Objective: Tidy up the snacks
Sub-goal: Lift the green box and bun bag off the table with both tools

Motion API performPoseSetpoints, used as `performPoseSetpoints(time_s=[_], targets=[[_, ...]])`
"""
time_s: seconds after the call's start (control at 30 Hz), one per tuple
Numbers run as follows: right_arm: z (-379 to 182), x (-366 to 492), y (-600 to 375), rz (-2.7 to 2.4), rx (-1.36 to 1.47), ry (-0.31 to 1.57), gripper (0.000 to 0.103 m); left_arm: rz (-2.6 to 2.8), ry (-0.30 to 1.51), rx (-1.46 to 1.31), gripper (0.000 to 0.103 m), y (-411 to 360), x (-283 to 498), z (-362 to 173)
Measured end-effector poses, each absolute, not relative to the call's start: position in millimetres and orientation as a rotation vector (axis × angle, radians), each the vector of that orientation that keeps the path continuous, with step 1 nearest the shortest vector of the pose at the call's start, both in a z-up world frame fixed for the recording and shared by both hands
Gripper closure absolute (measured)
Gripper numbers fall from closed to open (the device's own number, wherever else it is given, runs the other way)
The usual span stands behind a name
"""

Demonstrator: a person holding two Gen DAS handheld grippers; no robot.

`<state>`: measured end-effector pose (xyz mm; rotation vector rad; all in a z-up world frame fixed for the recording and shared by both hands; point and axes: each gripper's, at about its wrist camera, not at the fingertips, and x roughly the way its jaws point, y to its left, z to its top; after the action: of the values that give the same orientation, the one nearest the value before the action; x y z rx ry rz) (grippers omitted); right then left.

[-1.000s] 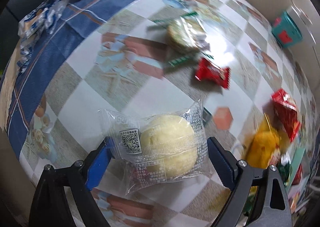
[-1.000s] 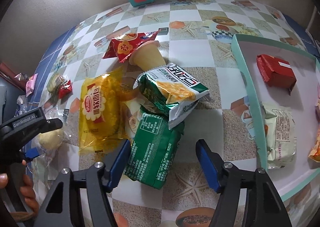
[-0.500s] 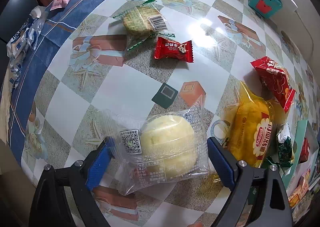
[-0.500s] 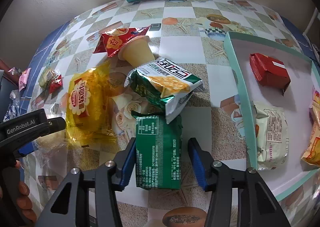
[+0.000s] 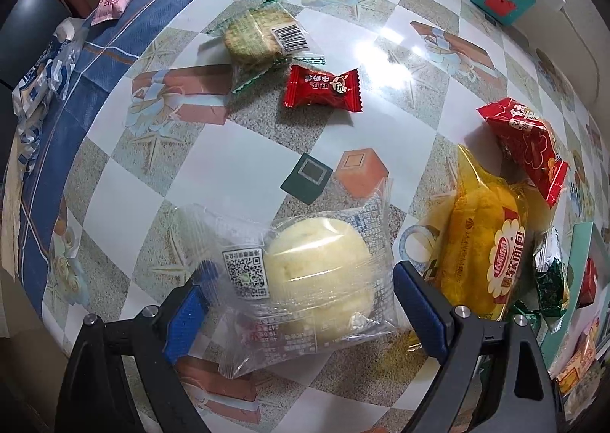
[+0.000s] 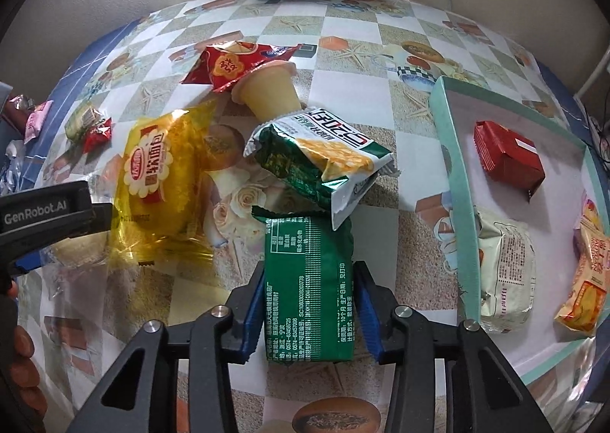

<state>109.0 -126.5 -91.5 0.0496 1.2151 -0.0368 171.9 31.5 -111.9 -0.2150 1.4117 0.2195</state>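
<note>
While our right gripper (image 6: 309, 313) is closing on the green packet (image 6: 309, 288), our left gripper (image 5: 301, 305) holds the wrapped bun (image 5: 318, 272) in wide jaws.

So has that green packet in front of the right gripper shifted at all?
Yes. The green packet has swung from slanted to straight between the closing pads, its top now under the chip bag.

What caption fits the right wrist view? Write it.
Right gripper closing on a green snack packet beside the teal tray.
</note>
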Motion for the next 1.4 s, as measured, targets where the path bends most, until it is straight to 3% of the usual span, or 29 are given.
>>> performPoseSetpoints(time_s=[0.5,0.77,1.4], targets=[[-93,109,-137,-0.055,0.045,1.247,0.060,0.241,1.404,-0.201,0.010,25,170,-108],[-91,112,-146,-0.037,0.094,1.262,0.060,0.247,1.391,-0.223,0.020,32,171,-98],[-62,104,-161,0.001,0.192,1.253,0.060,0.303,1.295,-0.327,0.025,74,160,-53]])
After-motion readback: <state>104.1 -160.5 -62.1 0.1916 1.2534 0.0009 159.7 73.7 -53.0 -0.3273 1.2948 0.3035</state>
